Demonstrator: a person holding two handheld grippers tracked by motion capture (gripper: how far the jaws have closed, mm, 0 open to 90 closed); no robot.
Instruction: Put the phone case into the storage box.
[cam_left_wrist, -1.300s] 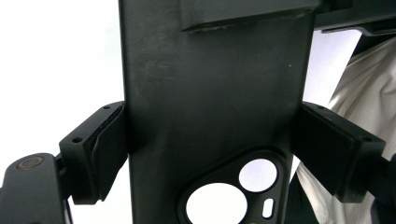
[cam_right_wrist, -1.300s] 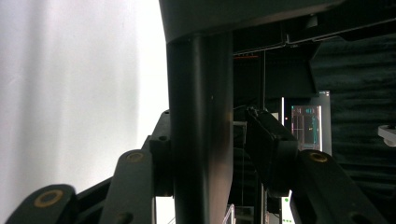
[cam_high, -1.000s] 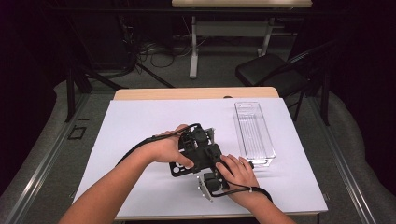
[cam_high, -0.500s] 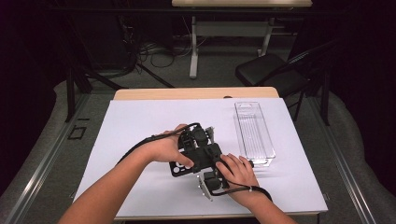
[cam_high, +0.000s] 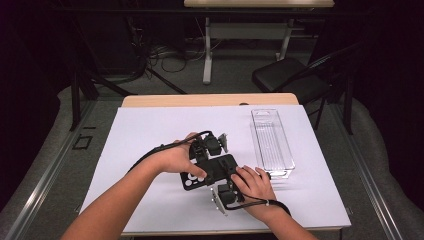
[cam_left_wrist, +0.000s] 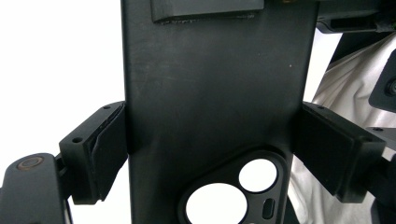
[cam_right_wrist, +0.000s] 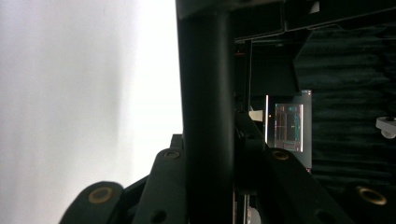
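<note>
Place: my recording lab.
Signs: dark curtained walls, cables (cam_high: 165, 52) on the floor (tangled), white-covered table (cam_high: 150, 125), a lit monitor (cam_right_wrist: 288, 127) behind.

Phone case (cam_high: 207, 172): matte black, near the middle of the high view; in the left gripper view (cam_left_wrist: 215, 107) its camera cut-outs show white through, lower centre.
Left gripper (cam_high: 212, 145): black body, black jaw pads (cam_left_wrist: 100, 149).
Right gripper (cam_high: 225, 192): black, with a pale grey plate at lower centre of the high view; brass-coloured rivets at the bottom of the right gripper view.
Sheet (cam_high: 150, 130) over the table: plain white, unpatterned.
Table edge (cam_high: 210, 100): light wood, upper centre.
Tray (cam_high: 272, 142): clear plastic with ribbed lines, right of centre.
Chair (cam_high: 290, 77): black, upper right.
Floor (cam_high: 45, 165): grey.
</note>
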